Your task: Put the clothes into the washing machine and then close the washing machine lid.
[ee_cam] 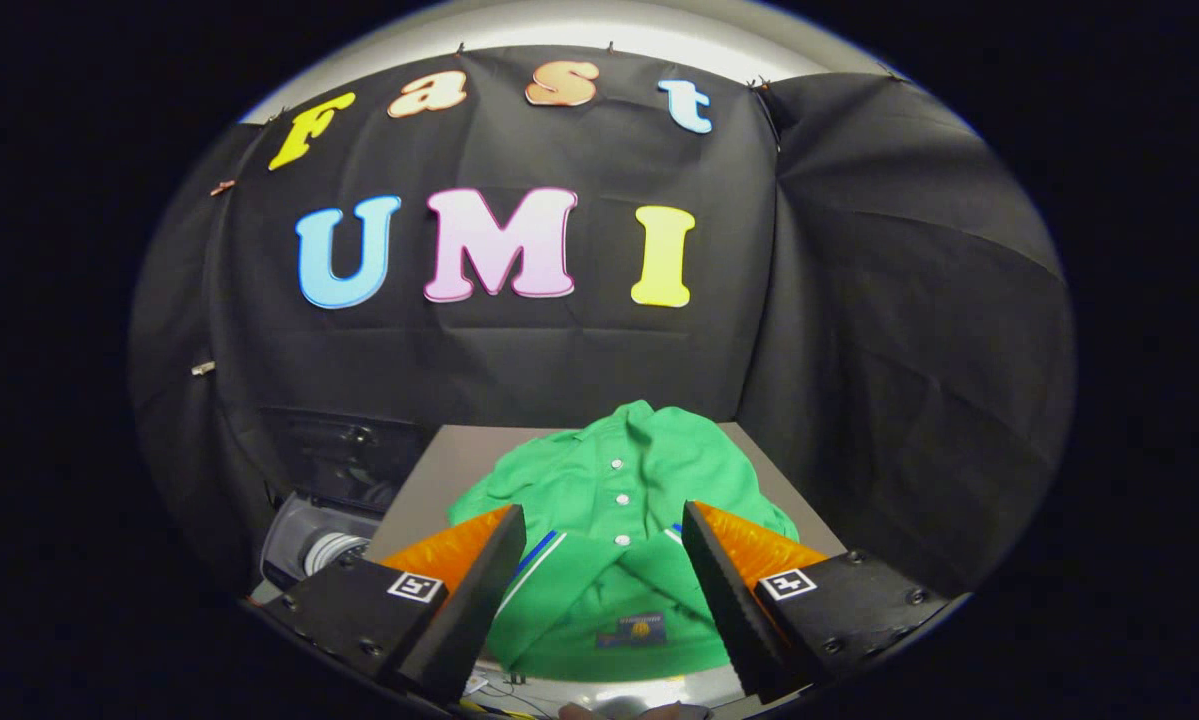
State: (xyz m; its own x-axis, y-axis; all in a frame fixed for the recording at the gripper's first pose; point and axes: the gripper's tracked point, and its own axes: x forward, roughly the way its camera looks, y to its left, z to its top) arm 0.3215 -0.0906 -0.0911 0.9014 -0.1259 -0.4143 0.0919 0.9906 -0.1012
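Gripper [599, 560] spread wide, holding nothing; green polo shirt [619, 540] lies crumpled between and beyond its fingers on the table [439, 470]; likely soft, light (no stiff edge); pinch a raised fold near the collar; washing machine [329, 500] off the table's left edge.

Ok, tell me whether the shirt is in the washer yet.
Out. The green shirt lies bunched on the table, between the open gripper's fingers, untouched. The washer sits beside the table.
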